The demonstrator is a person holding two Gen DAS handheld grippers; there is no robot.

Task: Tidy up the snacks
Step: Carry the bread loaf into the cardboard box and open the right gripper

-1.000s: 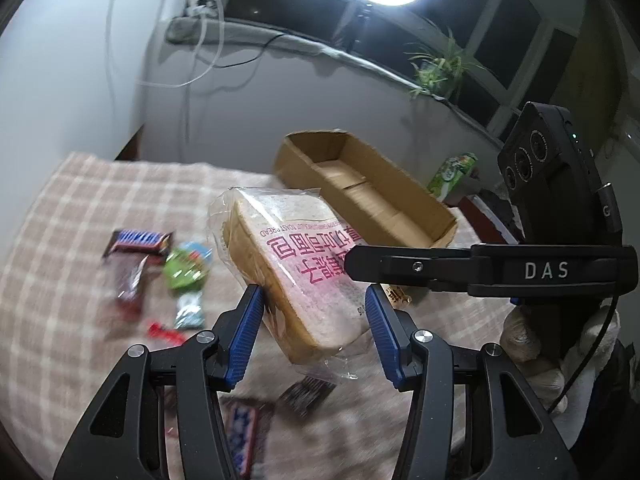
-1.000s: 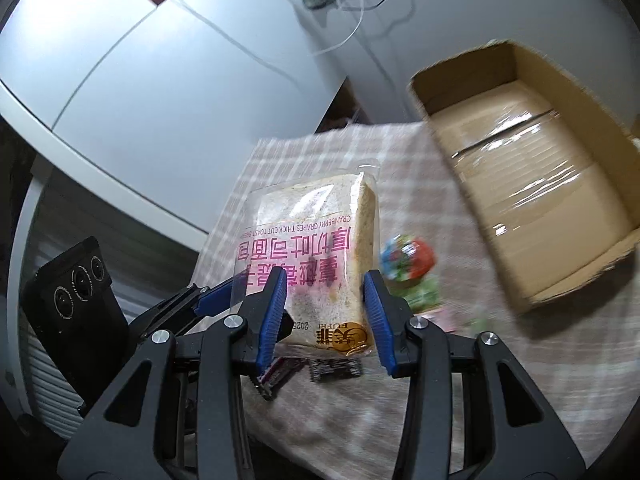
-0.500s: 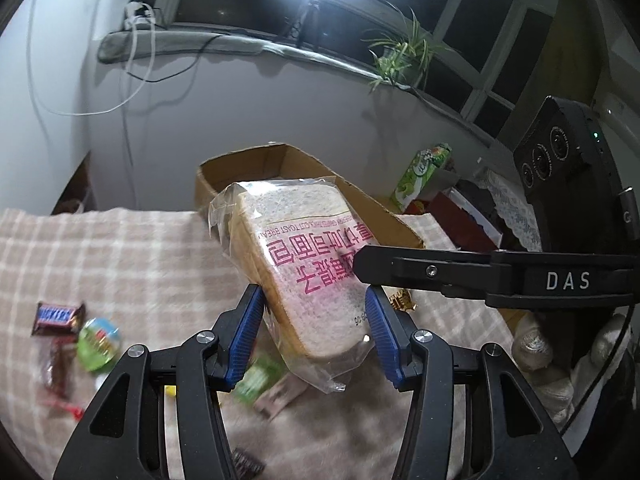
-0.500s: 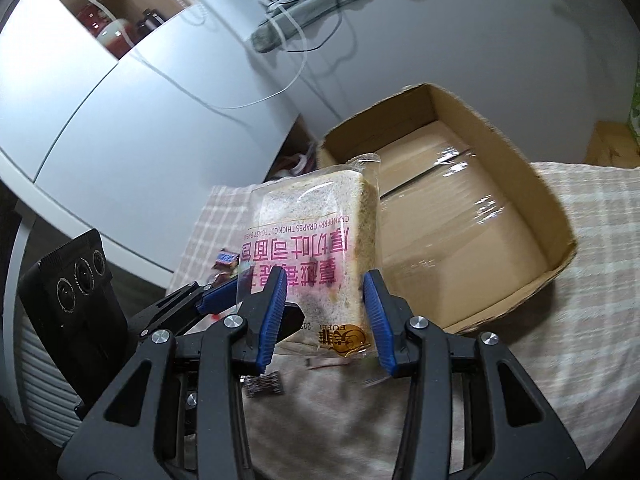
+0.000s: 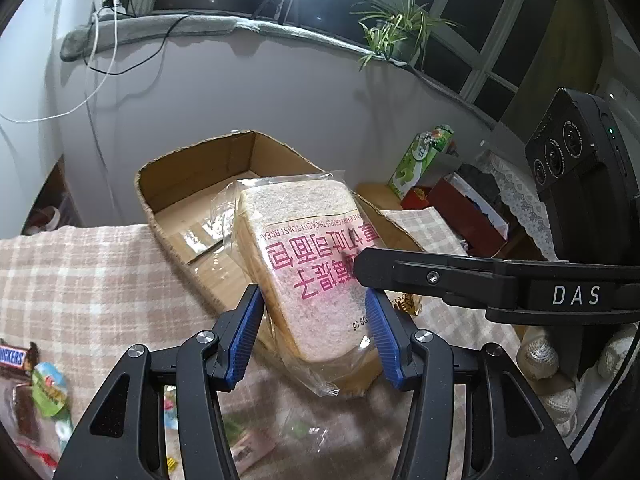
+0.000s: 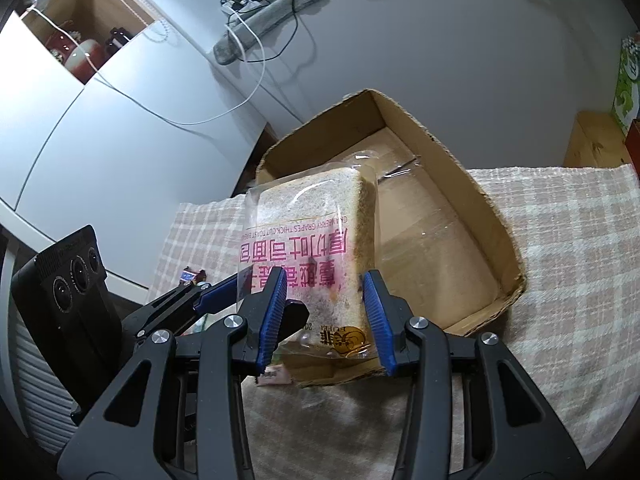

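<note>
A clear-wrapped bread pack is held in the air between two grippers, its lower end squeezed in both. The left gripper clamps it between blue pads at its bottom edges, and the right gripper clamps the same end, its arm crossing from the right in the left view. The pack hangs tilted over the near wall of an open cardboard box on a checked cloth.

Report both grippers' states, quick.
Left gripper: shut on the clear-wrapped toast loaf with pink lettering.
Right gripper: shut on the same loaf.
</note>
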